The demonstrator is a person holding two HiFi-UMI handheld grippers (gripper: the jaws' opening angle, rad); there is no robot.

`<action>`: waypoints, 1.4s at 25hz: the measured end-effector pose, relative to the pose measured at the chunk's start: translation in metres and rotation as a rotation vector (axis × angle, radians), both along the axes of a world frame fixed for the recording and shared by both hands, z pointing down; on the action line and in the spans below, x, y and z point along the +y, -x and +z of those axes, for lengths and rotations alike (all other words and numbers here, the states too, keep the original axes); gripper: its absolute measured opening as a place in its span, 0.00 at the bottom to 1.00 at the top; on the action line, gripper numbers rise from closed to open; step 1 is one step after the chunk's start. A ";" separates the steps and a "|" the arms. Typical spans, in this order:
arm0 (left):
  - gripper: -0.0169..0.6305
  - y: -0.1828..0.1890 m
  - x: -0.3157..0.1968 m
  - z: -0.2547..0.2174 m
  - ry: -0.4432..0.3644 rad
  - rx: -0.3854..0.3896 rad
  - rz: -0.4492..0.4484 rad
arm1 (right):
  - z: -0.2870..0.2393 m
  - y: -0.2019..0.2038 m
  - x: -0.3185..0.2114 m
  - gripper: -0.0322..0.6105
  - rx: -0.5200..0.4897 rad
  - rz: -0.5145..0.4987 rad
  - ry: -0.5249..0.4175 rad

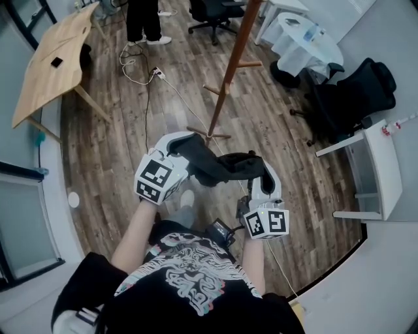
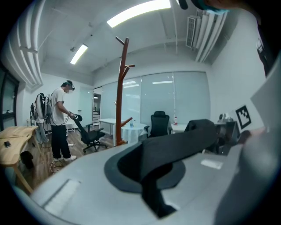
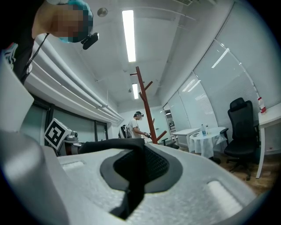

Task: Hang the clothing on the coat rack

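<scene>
A black garment [image 1: 219,166] stretches between my two grippers in the head view. My left gripper [image 1: 177,145] is shut on its left end and my right gripper [image 1: 262,173] is shut on its right end. The left gripper view has the dark cloth [image 2: 175,147] pinched in the closed left gripper [image 2: 151,178], draping off to the right. The right gripper view shows the cloth [image 3: 131,171] clamped in the right gripper [image 3: 134,176] and running left. The brown wooden coat rack [image 1: 232,65] stands on the floor just beyond the garment. The coat rack [image 2: 120,92] is upright ahead of the left gripper, and the coat rack [image 3: 145,99] is ahead of the right one.
A light wooden table [image 1: 55,59] stands at the far left. Beyond it are a person [image 1: 144,19] and cables [image 1: 140,72] on the floor. A black office chair [image 1: 353,91], a round white-clothed table [image 1: 307,39] and a white desk [image 1: 385,163] are on the right.
</scene>
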State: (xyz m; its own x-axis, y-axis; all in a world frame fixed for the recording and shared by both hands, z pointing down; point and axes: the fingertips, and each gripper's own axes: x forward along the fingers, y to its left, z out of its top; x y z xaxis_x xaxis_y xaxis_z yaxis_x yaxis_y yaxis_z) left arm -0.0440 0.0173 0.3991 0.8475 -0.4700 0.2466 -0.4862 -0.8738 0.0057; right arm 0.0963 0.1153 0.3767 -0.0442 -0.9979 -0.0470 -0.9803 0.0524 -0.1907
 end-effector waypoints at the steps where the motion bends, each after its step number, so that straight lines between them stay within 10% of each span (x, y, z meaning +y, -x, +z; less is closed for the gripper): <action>1: 0.03 -0.003 -0.008 0.000 0.000 0.000 -0.002 | 0.000 -0.004 -0.008 0.07 0.002 0.002 0.002; 35: 0.03 -0.022 -0.129 -0.016 -0.089 0.049 0.030 | -0.003 -0.024 -0.107 0.07 0.022 0.106 0.028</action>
State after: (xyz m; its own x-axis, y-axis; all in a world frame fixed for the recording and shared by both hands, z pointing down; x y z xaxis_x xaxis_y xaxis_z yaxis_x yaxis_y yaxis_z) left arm -0.0222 -0.1114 0.3827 0.8714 -0.4626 0.1634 -0.4611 -0.8860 -0.0491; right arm 0.1207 0.0079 0.3734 0.0610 -0.9980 -0.0189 -0.9840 -0.0570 -0.1686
